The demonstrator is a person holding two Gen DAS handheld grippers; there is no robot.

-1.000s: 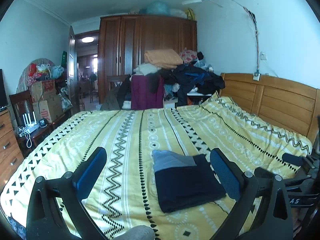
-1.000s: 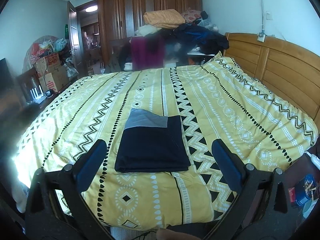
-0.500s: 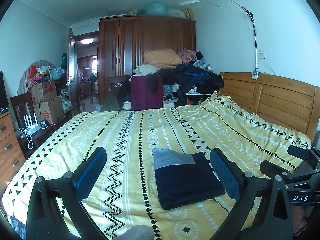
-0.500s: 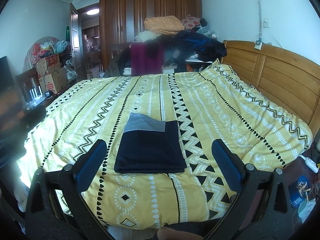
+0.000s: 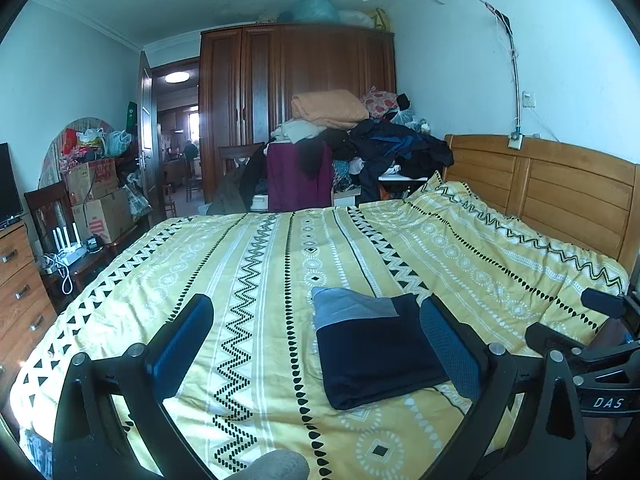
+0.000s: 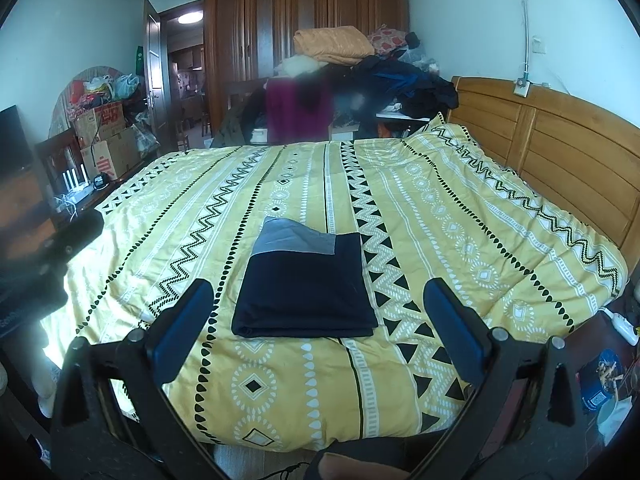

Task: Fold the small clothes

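Bed [image 6: 460, 216] | both grippers level, spread, empty | garment [image 6: 306, 286] folded

Soft cool daylight, a glowing ceiling lamp [image 5: 177, 77] in the doorway, fisheye-bent edges with dark corners.

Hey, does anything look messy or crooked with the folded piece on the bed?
Nothing stands out. The dark garment lies flat and squarely folded on the yellow bedspread, its grey part at the far end.

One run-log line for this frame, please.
phase: fold done | folded navy garment: flat on yellow patterned bedspread, untouched | left claw: open, empty | right claw: open, empty
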